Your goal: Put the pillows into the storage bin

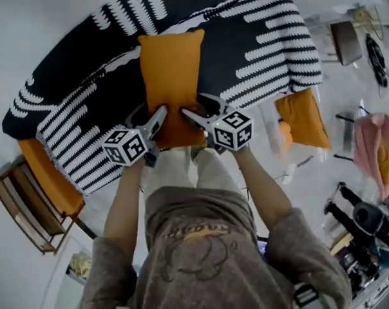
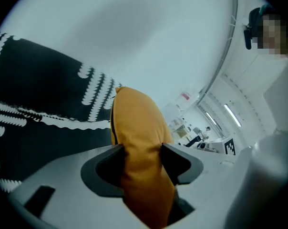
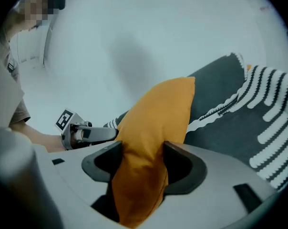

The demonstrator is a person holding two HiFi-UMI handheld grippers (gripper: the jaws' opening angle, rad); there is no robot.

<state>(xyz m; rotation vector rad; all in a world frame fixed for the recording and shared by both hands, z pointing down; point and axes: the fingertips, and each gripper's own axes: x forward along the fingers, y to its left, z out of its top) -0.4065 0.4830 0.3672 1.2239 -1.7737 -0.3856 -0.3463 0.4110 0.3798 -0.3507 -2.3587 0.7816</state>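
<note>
An orange pillow hangs above the bed, whose black-and-white striped blanket lies beneath it. My left gripper is shut on the pillow's near left corner, and my right gripper is shut on its near right corner. In the left gripper view the orange pillow bulges between the dark pads of the left gripper. The right gripper view shows the same pillow squeezed in the right gripper, with the left gripper behind it. A second orange pillow rests to the right of the bed, in what looks like a clear bin.
A wooden bedside frame and an orange sheet edge sit at the bed's left. A pink cloth and dark equipment crowd the right side. The white floor lies beyond the bed.
</note>
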